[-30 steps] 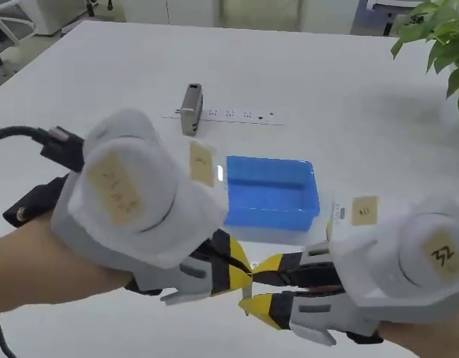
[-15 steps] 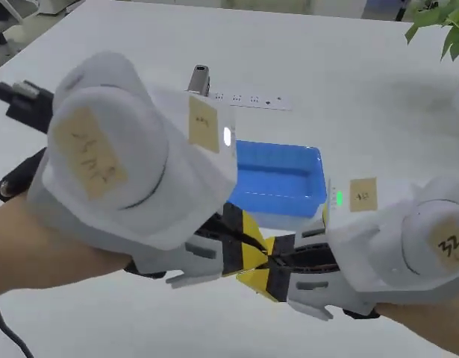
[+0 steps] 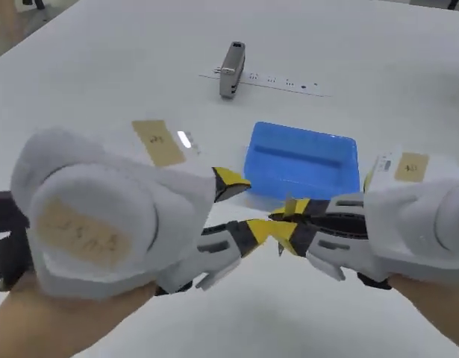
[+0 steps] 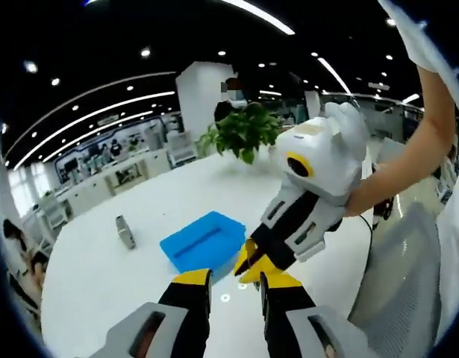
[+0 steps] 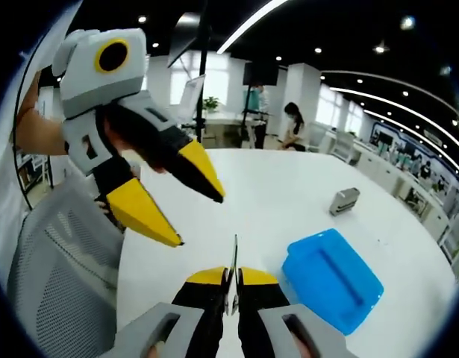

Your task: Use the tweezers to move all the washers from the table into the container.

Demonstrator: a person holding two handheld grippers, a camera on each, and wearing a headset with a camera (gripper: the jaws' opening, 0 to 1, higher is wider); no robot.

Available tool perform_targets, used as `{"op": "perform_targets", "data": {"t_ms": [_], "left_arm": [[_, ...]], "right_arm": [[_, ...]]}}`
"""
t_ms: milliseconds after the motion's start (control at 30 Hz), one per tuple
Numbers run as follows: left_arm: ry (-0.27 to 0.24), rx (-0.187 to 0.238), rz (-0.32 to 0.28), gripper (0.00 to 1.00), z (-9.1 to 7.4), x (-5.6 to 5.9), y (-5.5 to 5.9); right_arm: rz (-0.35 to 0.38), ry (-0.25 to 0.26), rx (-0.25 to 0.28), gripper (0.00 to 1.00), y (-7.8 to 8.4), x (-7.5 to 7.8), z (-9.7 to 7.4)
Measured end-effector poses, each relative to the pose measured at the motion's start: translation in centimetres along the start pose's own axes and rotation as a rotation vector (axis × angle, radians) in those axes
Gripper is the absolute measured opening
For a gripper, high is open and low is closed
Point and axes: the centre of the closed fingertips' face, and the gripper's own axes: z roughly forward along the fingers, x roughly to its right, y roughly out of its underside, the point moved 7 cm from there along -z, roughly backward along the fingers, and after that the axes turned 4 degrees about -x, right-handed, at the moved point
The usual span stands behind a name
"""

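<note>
Presently, the white table (image 3: pixel 102 60) carries all items. The left gripper (image 4: pixel 234 282) is held above it with its yellow-tipped jaws spread wide and nothing between them. The right gripper (image 5: pixel 233 280) faces it tip to tip, and the two sets of jaws are near each other but apart. The right gripper's jaws are pressed narrow on the tweezers (image 5: pixel 234 257), whose thin metal blade stands up between them. The blue container (image 3: pixel 304 160) sits on the table just beyond both grippers, open side up; its inside appears bare, though the far wall hides part of the floor. A power strip (image 3: pixel 285 81) lies farther back with a grey adapter (image 3: pixel 231 60) at its left end. A small pale spot (image 4: pixel 225 297) on the table between the left jaws may be a washer; it is too small to confirm.
</note>
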Motion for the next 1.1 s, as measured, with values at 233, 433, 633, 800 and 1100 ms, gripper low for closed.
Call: {"op": "perform_targets", "data": {"t_ms": [233,433,633,800,1100], "left_arm": [[-0.134,-0.028,-0.146,0.41,-3.1,-1.1,3.5],[-0.227,-0.076,-0.161,0.58,-4.6,-0.9,6.3],[-0.252,-0.122,-0.094,0.71,-4.1,-0.3,7.6],[-0.251,-0.095,-0.148,0.81,-3.6,-0.2,8.2],[-0.264,-0.103,-0.129,0.86,-3.3,-0.4,8.6]], "right_arm": [[0.075,0.045,0.033,0.02,0.5,1.7,1.9],[0.222,0.057,0.100,0.02,1.0,2.6,3.3],[0.206,0.083,0.102,0.02,1.3,2.8,4.2],[0.195,0.091,0.089,0.02,1.3,3.2,4.7],[0.168,0.066,0.059,0.03,1.6,3.3,5.3]]}}
